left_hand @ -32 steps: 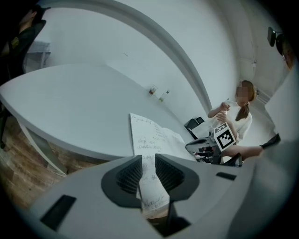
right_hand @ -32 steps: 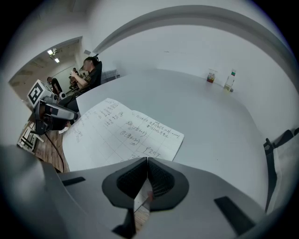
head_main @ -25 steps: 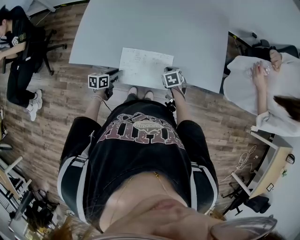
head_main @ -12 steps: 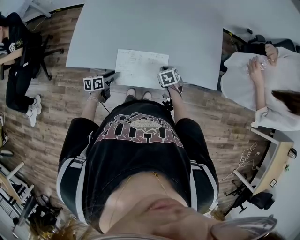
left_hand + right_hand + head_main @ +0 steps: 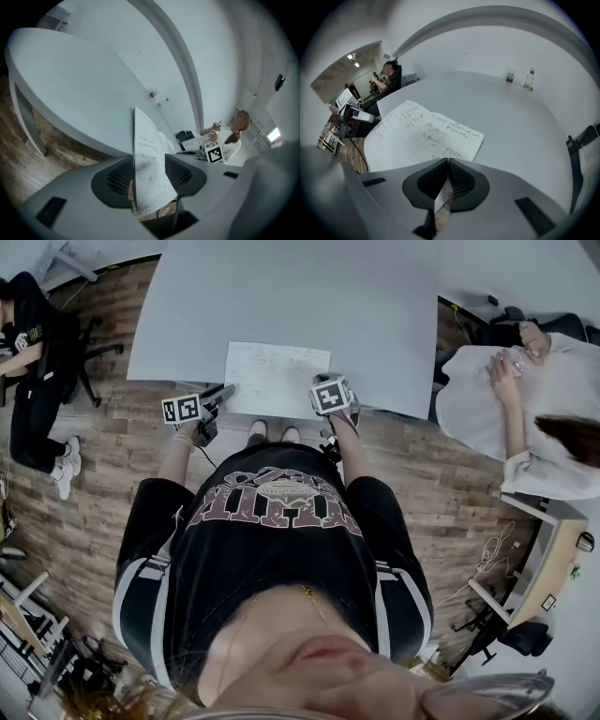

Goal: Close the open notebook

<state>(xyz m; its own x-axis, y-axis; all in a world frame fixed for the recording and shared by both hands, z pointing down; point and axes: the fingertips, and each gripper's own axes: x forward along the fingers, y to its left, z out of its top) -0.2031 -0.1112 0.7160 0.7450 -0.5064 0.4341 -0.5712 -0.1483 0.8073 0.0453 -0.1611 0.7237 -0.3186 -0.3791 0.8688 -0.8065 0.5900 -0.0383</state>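
Clamping side: right gripper [image 5: 446, 164], jaws together on the near right corner of the notebook [image 5: 277, 379].
Left gripper [image 5: 149, 171]: jaws wide apart, just been opening; a handwritten page shows edge-on between them, not pinched.
Notebook: open, written pages up, at the near edge of the grey table [image 5: 375, 315], between both grippers.

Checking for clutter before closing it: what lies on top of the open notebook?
Only handwriting shows on the notebook pages; nothing else lies there. The right hand-held gripper covers its near edge.
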